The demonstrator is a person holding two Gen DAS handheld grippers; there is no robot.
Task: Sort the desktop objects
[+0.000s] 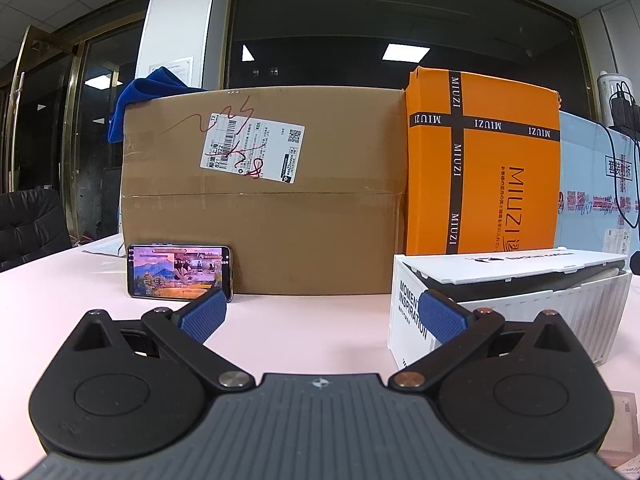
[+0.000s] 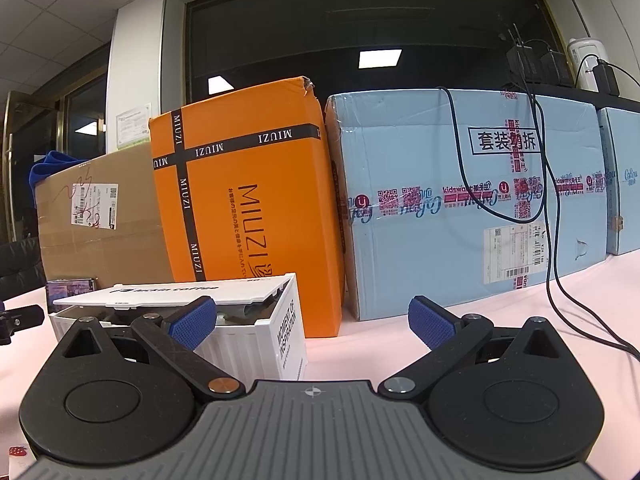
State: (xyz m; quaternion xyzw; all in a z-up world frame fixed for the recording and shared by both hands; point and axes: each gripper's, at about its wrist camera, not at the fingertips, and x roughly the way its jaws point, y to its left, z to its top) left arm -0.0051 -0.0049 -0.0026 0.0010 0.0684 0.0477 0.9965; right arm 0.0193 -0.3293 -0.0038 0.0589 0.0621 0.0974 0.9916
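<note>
Here both grippers hover low over the pale tabletop [image 1: 312,320], jaws spread wide and empty. The left gripper [image 1: 322,318] faces a brown cardboard box [image 1: 280,220] with a lit phone [image 1: 180,271] leaning against it. The white storage box [image 2: 256,332], lid ajar, sits between the grippers, just left of the right gripper [image 2: 312,322].
</note>
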